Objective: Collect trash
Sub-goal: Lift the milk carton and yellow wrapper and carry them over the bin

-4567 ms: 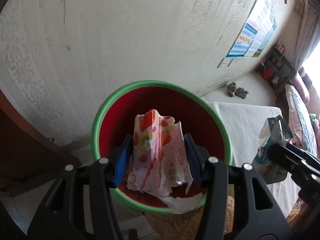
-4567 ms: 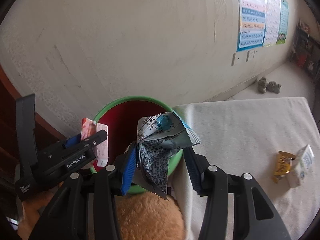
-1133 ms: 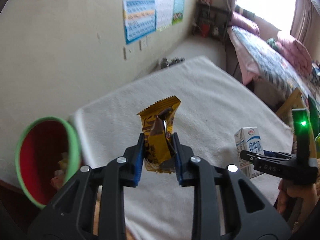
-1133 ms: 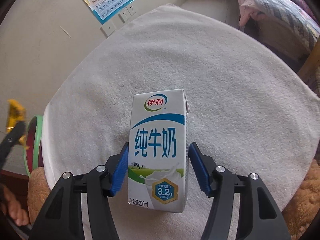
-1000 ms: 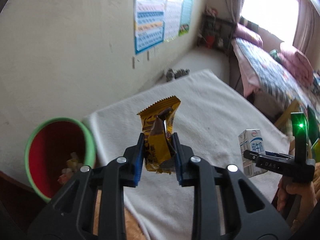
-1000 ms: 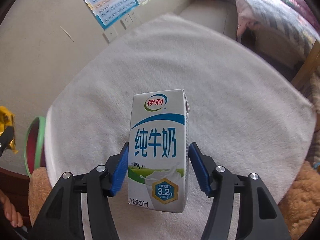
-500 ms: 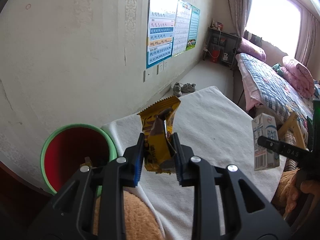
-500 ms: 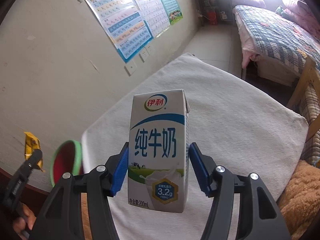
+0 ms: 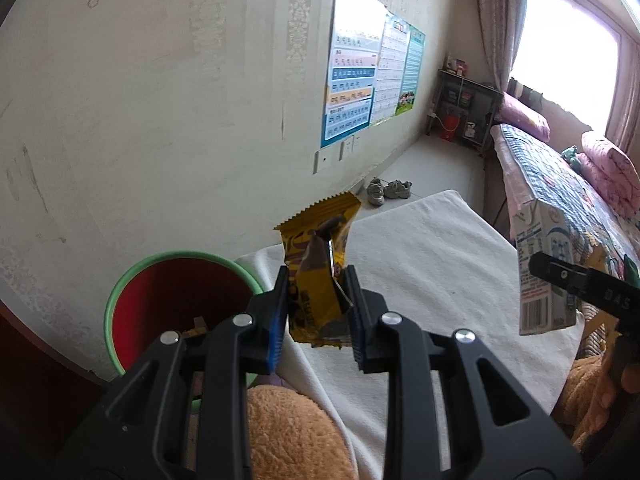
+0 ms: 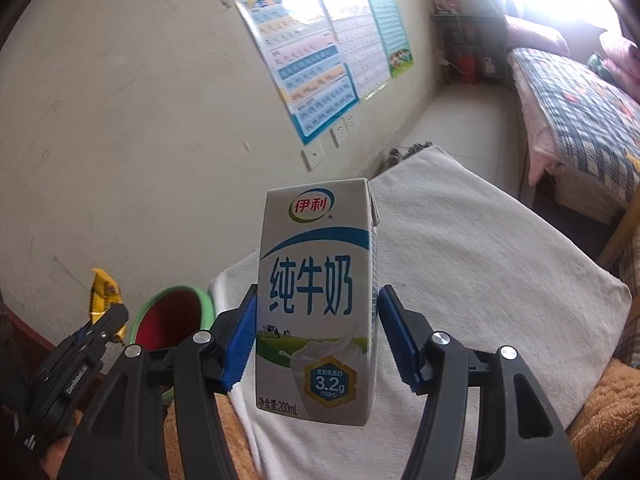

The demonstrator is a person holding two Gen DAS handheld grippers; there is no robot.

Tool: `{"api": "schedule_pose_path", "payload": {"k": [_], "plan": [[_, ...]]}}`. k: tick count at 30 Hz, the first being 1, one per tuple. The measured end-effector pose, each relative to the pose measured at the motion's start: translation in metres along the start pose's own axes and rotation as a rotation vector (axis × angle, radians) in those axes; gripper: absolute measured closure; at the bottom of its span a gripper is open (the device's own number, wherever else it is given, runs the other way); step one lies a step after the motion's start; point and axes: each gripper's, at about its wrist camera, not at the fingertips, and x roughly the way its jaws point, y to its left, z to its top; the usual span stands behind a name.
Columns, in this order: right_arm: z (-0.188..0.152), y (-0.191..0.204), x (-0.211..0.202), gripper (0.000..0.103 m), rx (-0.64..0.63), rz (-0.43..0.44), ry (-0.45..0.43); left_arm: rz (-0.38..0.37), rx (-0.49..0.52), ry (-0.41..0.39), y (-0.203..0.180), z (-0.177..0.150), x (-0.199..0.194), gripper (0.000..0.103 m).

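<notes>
My left gripper (image 9: 318,312) is shut on a crumpled yellow snack wrapper (image 9: 318,264), held in the air above the near edge of the white cloth (image 9: 432,264). The red bin with a green rim (image 9: 176,304) stands below and to the left, some trash lying at its bottom. My right gripper (image 10: 316,332) is shut on an upright white and blue milk carton (image 10: 316,292), raised over the cloth. In the right wrist view the bin (image 10: 172,316) sits low at the left, the left gripper (image 10: 104,324) with the wrapper (image 10: 105,292) just beside it. The carton (image 9: 540,268) shows at the right of the left wrist view.
A wall with posters (image 9: 356,88) runs close behind the bin and the cloth-covered surface. An orange fuzzy fabric (image 9: 296,436) lies under both grippers. A bed with a checked cover (image 10: 580,120) and a pair of shoes (image 9: 388,190) on the floor lie farther off.
Both grippers have risen with their loads. The views have swung so that the bin lies nearer the left gripper and more of the wall and room shows.
</notes>
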Motion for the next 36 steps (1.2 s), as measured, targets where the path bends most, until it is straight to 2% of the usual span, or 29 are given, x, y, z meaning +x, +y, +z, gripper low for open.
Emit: {"api": "schedule_pose_path", "payload": {"k": [36], "plan": [[-0.010,0.092,0.051,0.046,-0.161,0.103,0.098,0.128,-0.111,0.050,0.078,-0.016,0.016,0.077]]}}
